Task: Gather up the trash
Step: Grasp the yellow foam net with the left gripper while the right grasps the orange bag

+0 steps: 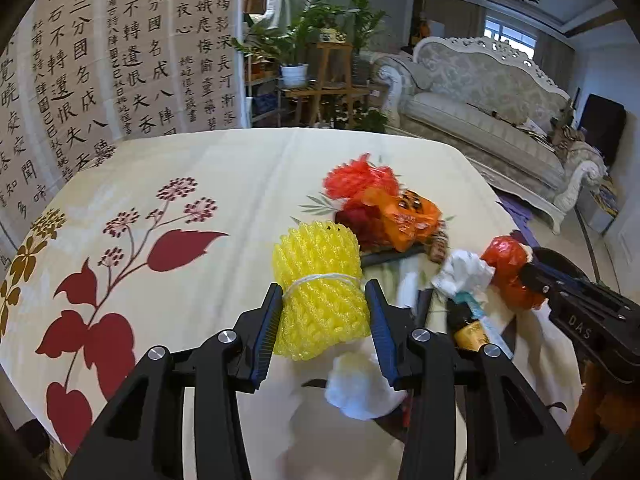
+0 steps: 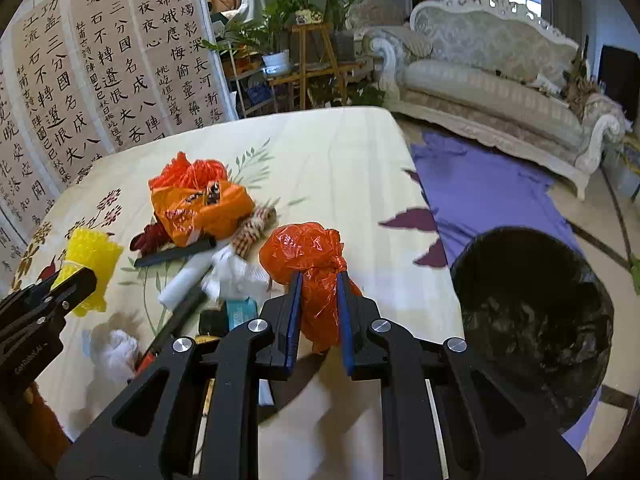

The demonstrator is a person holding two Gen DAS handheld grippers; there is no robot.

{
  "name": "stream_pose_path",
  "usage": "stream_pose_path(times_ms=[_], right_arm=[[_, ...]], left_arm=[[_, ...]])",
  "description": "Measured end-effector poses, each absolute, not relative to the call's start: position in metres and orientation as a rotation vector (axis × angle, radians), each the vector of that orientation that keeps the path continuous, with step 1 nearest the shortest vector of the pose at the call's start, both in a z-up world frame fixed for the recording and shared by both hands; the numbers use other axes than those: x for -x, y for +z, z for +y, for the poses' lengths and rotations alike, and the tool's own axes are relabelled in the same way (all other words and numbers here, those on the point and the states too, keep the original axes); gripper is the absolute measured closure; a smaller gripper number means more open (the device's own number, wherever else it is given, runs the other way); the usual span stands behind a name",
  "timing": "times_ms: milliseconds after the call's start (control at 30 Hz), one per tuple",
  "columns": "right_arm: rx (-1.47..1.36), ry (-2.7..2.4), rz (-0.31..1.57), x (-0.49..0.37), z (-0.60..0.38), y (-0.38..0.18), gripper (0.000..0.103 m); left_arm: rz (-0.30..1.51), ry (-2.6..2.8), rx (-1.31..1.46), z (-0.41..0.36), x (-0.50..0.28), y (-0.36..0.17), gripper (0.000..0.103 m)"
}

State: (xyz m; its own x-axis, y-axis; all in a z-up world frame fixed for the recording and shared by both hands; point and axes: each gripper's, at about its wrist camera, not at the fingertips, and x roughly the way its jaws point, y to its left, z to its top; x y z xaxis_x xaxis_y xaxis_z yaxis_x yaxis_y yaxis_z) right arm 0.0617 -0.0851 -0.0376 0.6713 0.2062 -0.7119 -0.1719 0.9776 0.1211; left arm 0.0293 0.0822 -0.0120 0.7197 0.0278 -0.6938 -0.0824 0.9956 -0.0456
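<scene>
My left gripper is shut on a yellow foam net roll tied with white string, held above the table; it also shows in the right wrist view. My right gripper is shut on a knotted red plastic bag, lifted over the table's right part; the bag shows in the left wrist view. A black-lined trash bin stands on the floor right of the table.
On the floral tablecloth lies a pile: an orange bag, red netting, white crumpled tissue, a white wrapper, dark sticks and a small box. A screen stands behind, a sofa far right.
</scene>
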Motion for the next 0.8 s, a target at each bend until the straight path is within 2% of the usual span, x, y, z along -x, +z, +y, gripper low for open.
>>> stream_pose_path(times_ms=[100, 233, 367, 467, 533, 800], right_arm=[[-0.047, 0.209, 0.821, -0.062, -0.087, -0.041, 0.083], [-0.041, 0.222, 0.829, -0.064, -0.081, -0.045, 0.066], [-0.022, 0.215, 0.837, -0.069, -0.076, -0.052, 0.058], [0.003, 0.193, 0.845, -0.075, -0.074, -0.056, 0.057], [0.031, 0.178, 0.845, -0.076, -0.072, -0.058, 0.071], [0.013, 0.134, 0.816, -0.079, -0.084, -0.054, 0.072]], left_arm=[[0.767, 0.065, 0.070, 0.078, -0.027, -0.012, 0.060], [0.775, 0.081, 0.075, 0.082, -0.025, -0.015, 0.060], [0.788, 0.099, 0.083, 0.091, -0.024, -0.021, 0.060], [0.795, 0.109, 0.088, 0.097, -0.025, -0.024, 0.060], [0.800, 0.111, 0.094, 0.100, -0.027, -0.025, 0.060], [0.801, 0.103, 0.113, 0.104, -0.030, -0.029, 0.060]])
